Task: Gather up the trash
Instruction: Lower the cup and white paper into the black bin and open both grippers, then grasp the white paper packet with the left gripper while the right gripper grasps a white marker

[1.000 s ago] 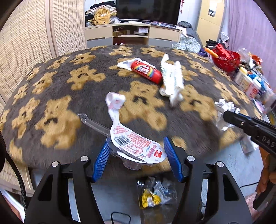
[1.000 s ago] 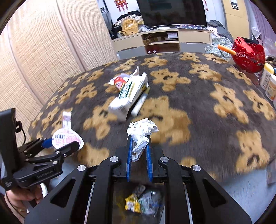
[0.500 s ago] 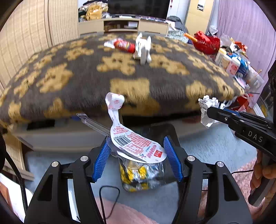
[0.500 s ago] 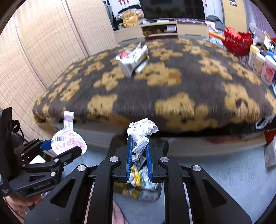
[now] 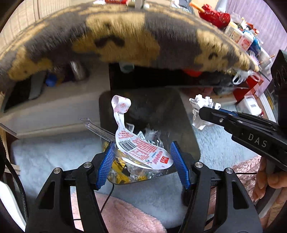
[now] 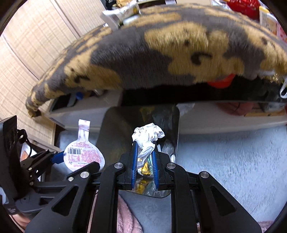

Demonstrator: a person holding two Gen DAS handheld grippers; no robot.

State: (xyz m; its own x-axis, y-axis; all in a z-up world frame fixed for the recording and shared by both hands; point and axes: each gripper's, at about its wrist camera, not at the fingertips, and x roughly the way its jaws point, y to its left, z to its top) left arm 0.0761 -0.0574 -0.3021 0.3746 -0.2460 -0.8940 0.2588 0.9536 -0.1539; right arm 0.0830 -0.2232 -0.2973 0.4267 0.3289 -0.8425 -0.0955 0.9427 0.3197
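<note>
My left gripper [image 5: 142,157] is shut on a clear plastic cup with a peeled white printed lid [image 5: 141,148] and a clear spoon [image 5: 97,128], held over the dark trash bin [image 5: 190,129] on the floor. My right gripper [image 6: 145,159] is shut on a crumpled white paper wad [image 6: 148,138], also above the bin [image 6: 114,136]. The wad shows in the left wrist view [image 5: 200,111], just right of the bin. The cup lid shows in the right wrist view [image 6: 83,154], left of the bin. Wrappers lie inside the bin.
The bear-patterned blanket [image 5: 114,41] hangs over the table edge just behind the bin. More trash lies on the table top [image 6: 123,13]. Bottles and a red bag [image 5: 215,15] stand at the right. Pale and pink rugs [image 6: 233,157] cover the floor.
Both grippers have dropped from table height to low over the bin, each holding its trash. The table edge now looms above them and the bin looks much closer.
</note>
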